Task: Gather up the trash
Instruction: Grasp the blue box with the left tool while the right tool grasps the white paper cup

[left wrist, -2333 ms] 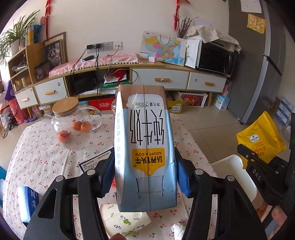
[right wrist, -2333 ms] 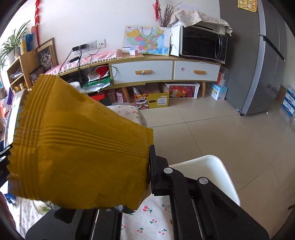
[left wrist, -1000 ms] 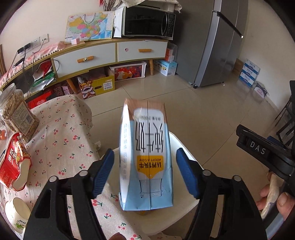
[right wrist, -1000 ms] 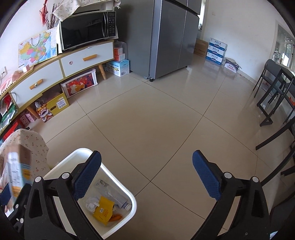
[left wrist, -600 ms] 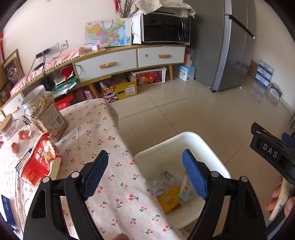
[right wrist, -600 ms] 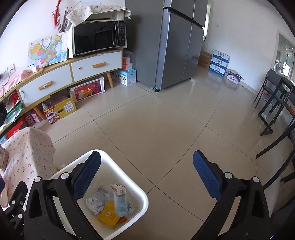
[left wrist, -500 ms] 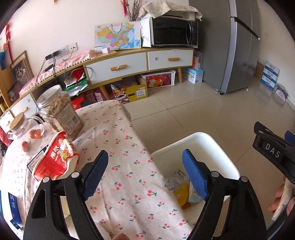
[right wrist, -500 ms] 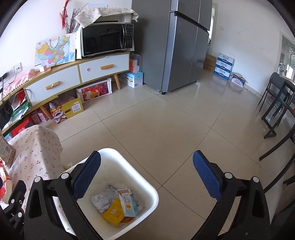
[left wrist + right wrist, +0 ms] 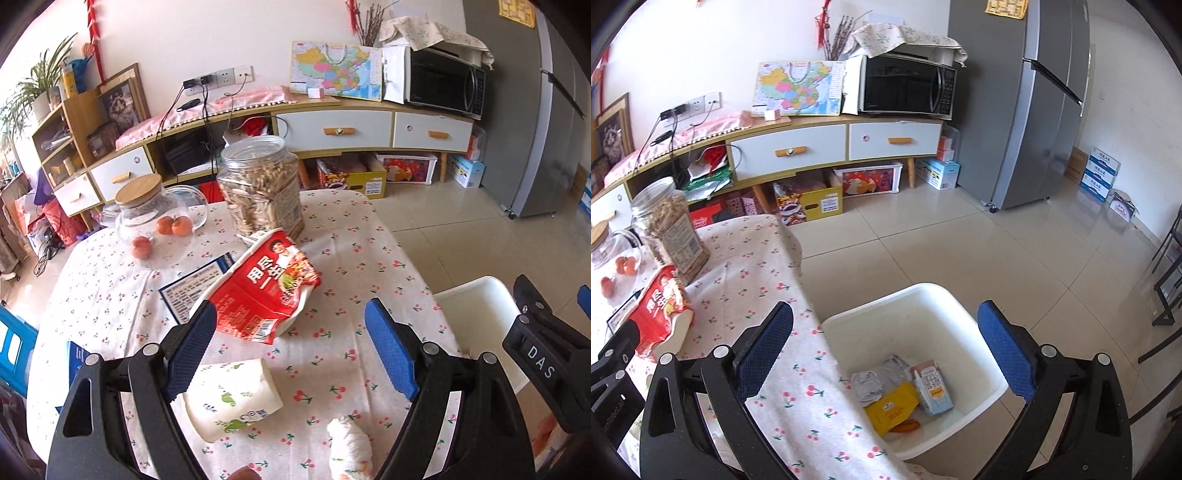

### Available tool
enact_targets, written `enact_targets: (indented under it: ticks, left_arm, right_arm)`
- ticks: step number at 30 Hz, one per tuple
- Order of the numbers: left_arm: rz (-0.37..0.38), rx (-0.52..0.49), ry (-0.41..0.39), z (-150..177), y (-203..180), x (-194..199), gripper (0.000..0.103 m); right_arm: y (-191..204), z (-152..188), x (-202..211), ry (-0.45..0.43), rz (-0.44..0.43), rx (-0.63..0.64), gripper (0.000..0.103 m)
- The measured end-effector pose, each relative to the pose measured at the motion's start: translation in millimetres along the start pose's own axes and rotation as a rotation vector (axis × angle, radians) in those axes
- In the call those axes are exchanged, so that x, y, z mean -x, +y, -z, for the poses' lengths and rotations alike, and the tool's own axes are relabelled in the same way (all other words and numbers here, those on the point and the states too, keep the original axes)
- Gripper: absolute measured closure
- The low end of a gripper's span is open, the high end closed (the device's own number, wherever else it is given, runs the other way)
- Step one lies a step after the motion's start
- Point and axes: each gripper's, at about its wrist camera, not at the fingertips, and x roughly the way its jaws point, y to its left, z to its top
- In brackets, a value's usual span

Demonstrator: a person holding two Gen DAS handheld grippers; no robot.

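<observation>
Left gripper (image 9: pixel 286 345) jaws apart, empty, over cherry-print cloth; glossy red noodle bag (image 9: pixel 260 295) at 12 o'clock. Right gripper (image 9: pixel 886 350) jaws apart above white plastic bin (image 9: pixel 975 332) holding yellow wrapper (image 9: pixel 894 406), milk carton (image 9: pixel 932 386).

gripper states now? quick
Left gripper: open, holding nothing, over the table.
Right gripper: open, holding nothing, above the bin.

we see a white bin (image 9: pixel 916 295) on the floor beside the table holding a milk carton (image 9: pixel 932 387), yellow wrapper (image 9: pixel 894 408) and grey wrapper (image 9: pixel 868 384); red noodle cup (image 9: pixel 264 291) (tipped over), crumpled tissue (image 9: pixel 349 446) on the tablecloth.
</observation>
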Motion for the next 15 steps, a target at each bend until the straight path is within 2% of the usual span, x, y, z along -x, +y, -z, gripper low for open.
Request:
enact_targets:
  ticks: [6, 11, 15]
  left_arm:
    - [-0.094, 0.05, 0.039, 9.1, 53.4, -1.9, 0.023]
    - [-0.111, 0.081, 0.124, 24.4, 95.5, -9.7, 0.023]
    - [-0.153, 0.098, 0.153, 37.0, 123.4, -12.3, 0.023]
  right_arm:
    - [50.9, 8.4, 13.0, -0.003, -0.076, 0.078, 0.007]
    - [90.1, 18.0, 24.3, 0.0, -0.139, 0.153, 0.007]
    - [116.3, 24.7, 33.8, -0.01, -0.172, 0.201, 0.007]
